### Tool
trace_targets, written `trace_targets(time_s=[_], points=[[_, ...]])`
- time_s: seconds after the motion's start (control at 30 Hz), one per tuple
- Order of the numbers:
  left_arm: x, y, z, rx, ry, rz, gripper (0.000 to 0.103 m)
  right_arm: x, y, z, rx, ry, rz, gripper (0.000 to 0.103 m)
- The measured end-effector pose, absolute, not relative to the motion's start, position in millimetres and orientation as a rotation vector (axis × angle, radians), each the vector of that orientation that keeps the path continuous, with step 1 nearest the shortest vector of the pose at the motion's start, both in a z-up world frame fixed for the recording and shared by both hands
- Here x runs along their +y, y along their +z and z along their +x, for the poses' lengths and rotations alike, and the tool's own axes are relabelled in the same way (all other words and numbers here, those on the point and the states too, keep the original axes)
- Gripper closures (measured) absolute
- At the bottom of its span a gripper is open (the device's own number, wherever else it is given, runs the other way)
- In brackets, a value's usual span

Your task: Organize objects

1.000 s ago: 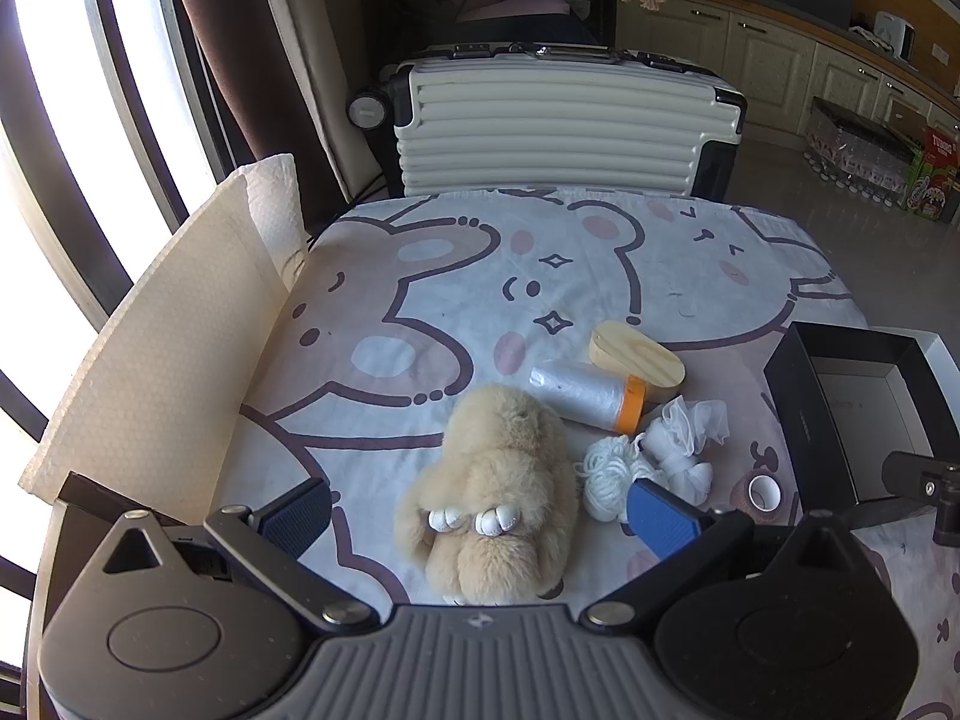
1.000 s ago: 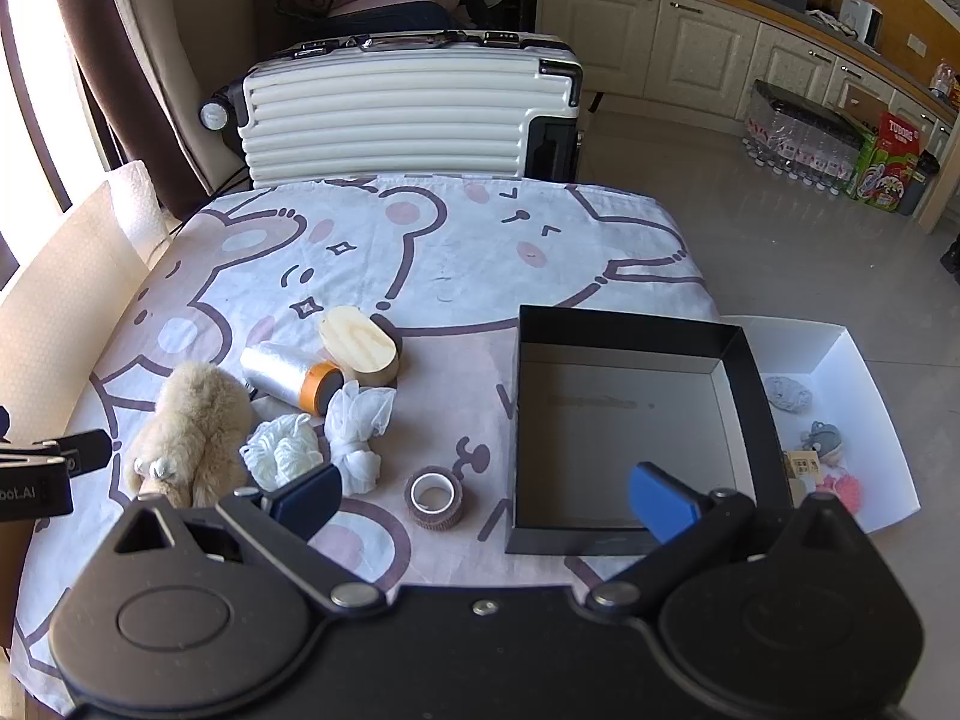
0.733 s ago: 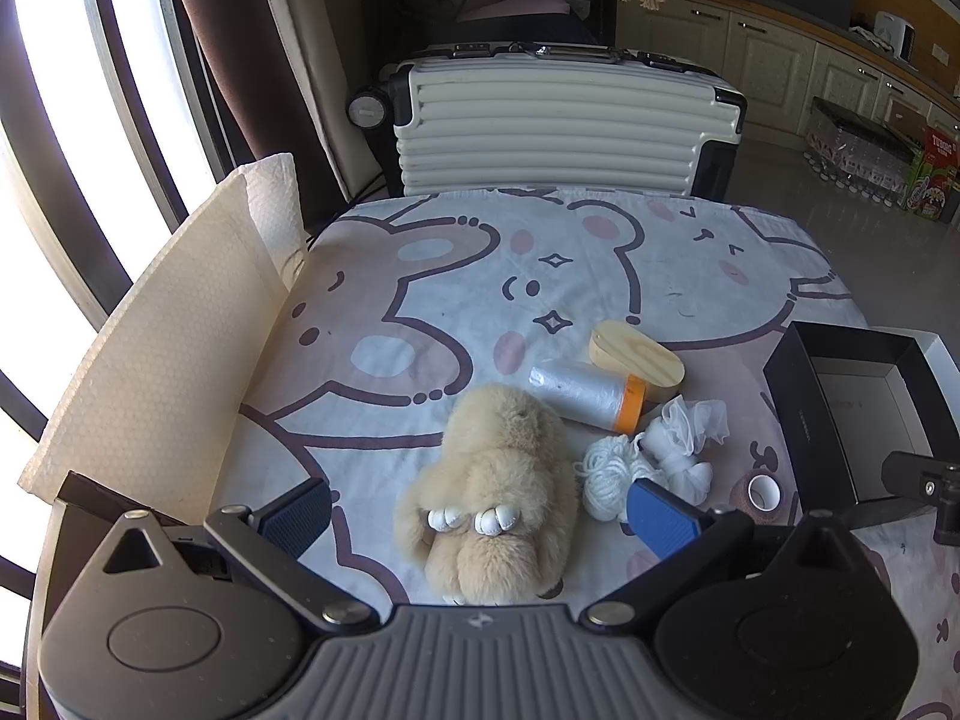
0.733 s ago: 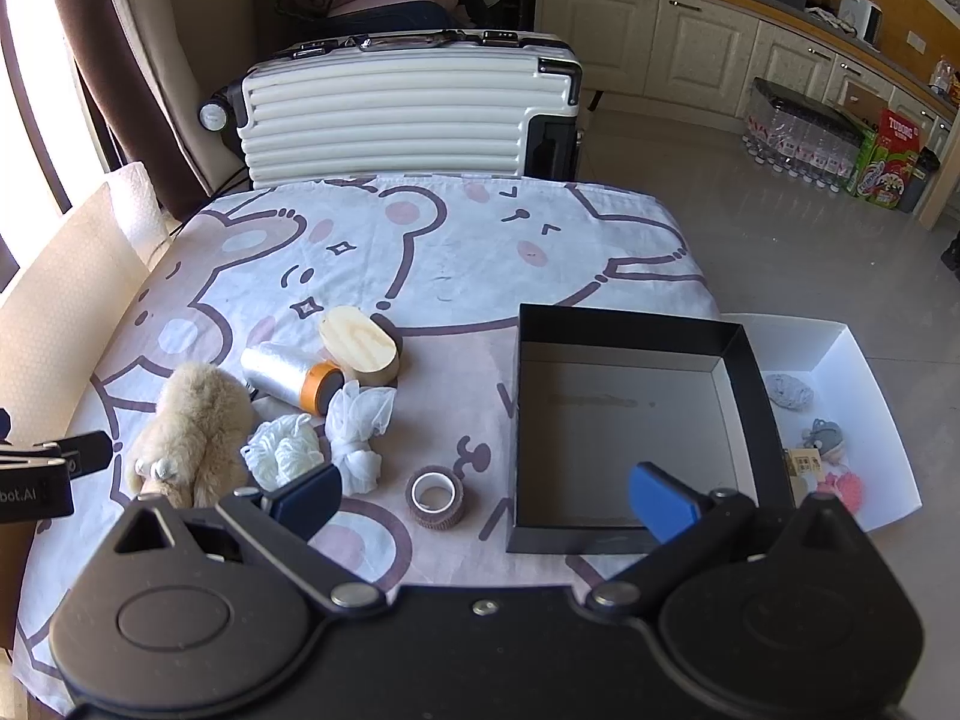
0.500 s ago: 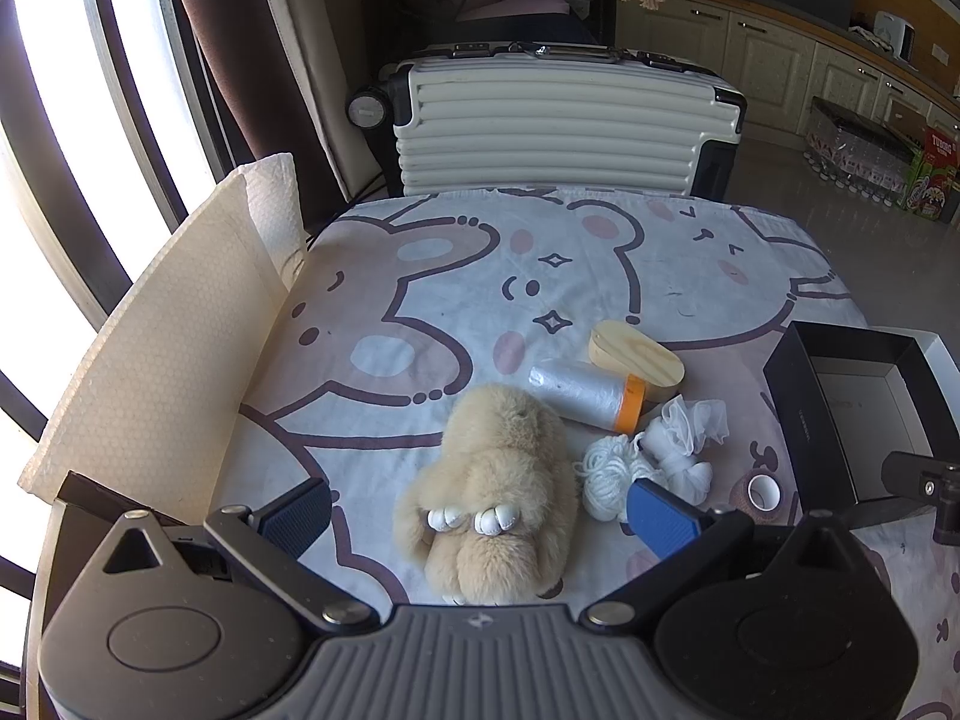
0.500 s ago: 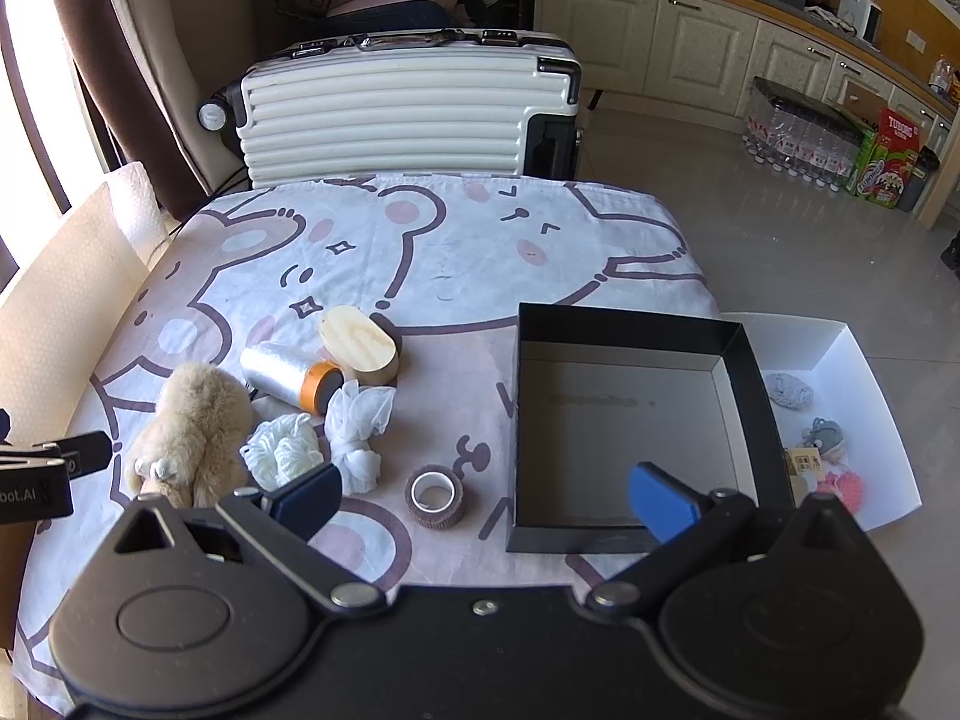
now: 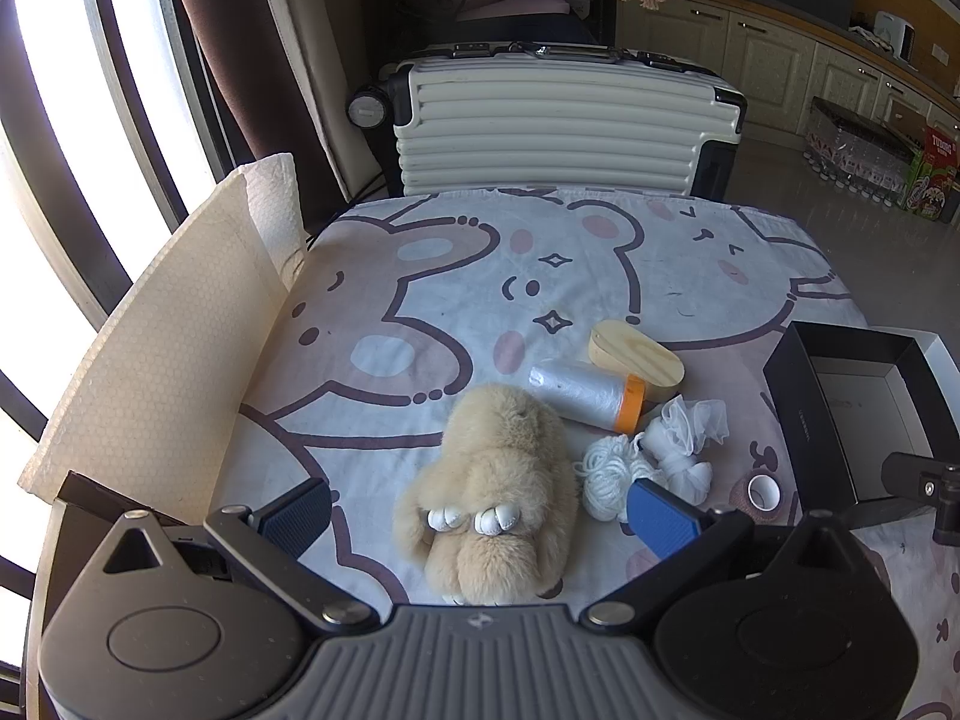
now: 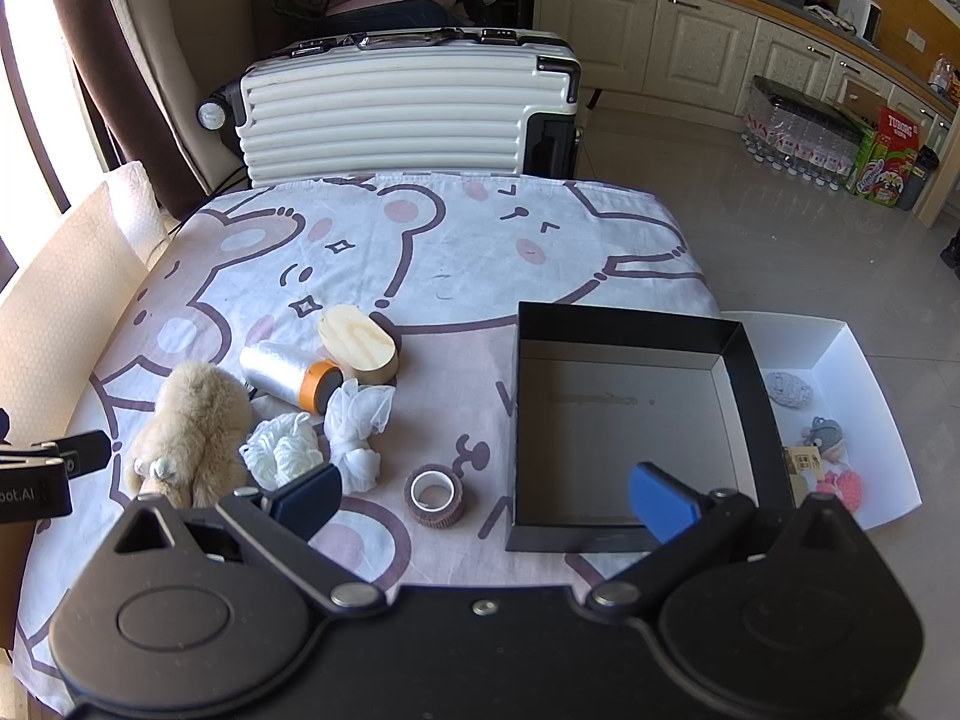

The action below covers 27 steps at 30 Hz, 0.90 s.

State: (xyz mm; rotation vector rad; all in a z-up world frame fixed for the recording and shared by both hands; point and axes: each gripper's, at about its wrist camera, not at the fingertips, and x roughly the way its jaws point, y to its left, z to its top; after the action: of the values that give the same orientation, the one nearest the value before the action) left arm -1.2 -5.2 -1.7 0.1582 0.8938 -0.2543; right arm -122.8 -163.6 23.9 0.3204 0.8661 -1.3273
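A beige plush bunny (image 7: 498, 480) (image 8: 192, 426) lies on the bear-print cloth, right between the wide-apart fingers of my left gripper (image 7: 480, 516), which is open above it. Beside the bunny are a white yarn ball (image 7: 606, 474) (image 8: 282, 450), a white mesh pouf (image 7: 684, 438) (image 8: 357, 426), a clear film roll with an orange end (image 7: 591, 393) (image 8: 291, 375), an oval wooden block (image 7: 636, 357) (image 8: 360, 342) and a small tape roll (image 7: 763, 492) (image 8: 435, 495). My right gripper (image 8: 486, 495) hangs open over the near table edge, between the tape roll and an empty black box (image 8: 630, 420) (image 7: 852, 402).
A white tray (image 8: 840, 420) with small knitted items sits right of the black box. A white suitcase (image 8: 408, 105) (image 7: 564, 126) stands behind the table. A honeycomb paper sheet (image 7: 162, 348) leans along the left edge. Tiled floor lies to the right.
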Motion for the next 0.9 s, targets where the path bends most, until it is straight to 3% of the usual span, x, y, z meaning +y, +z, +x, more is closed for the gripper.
trace_targets(time_s=[0.9], points=[[-5.5,-3.6,-2.7,0.894,-0.308,0.169,0.0,-163.6,22.8,-124.0,0.868,-1.353,0.331,0.0]])
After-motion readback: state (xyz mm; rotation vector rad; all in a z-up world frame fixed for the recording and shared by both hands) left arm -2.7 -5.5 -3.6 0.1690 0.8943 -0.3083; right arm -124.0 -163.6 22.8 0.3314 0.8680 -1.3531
